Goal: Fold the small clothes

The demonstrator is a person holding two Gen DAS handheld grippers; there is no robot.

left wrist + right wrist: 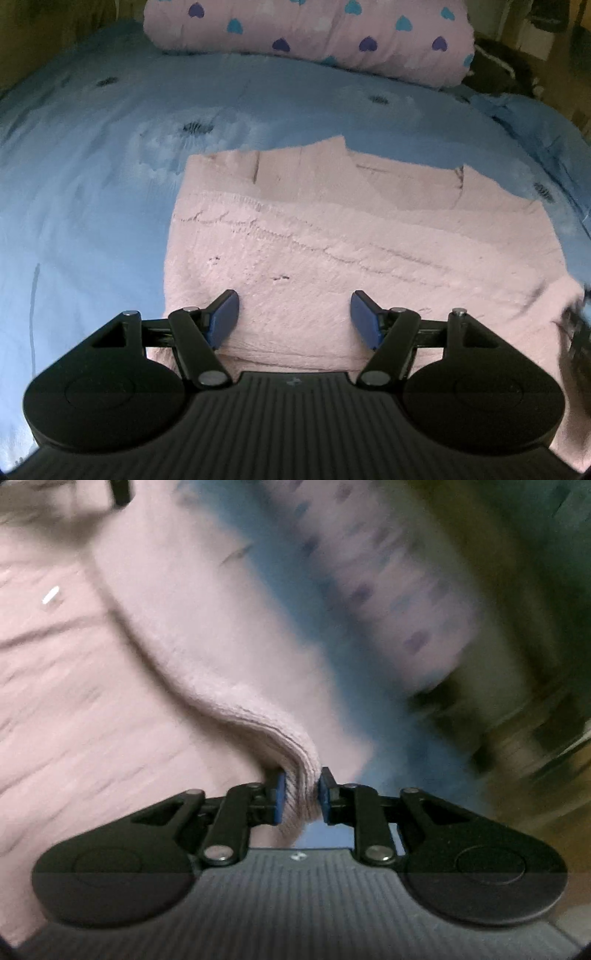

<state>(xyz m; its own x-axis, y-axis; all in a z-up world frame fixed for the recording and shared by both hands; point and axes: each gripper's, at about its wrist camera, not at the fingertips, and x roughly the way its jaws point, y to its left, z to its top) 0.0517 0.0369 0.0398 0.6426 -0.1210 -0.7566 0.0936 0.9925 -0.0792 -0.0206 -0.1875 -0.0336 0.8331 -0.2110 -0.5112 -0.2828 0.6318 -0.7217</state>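
Right tool [301,794] pinches the pink sweater's [332,240] edge; left tool [294,317] hovers wide, empty; best carry that edge across evenly

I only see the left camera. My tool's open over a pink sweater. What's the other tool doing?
Observer: The right tool is pinching a ribbed edge of the sweater.
Child: Is it lifting it?
Observer: Yes, a fold of sweater rises off the blue sheet into the tool.
Child: Is that picture clear?
Observer: No, its background is streaked; only the tool and pinched fold look sharp.
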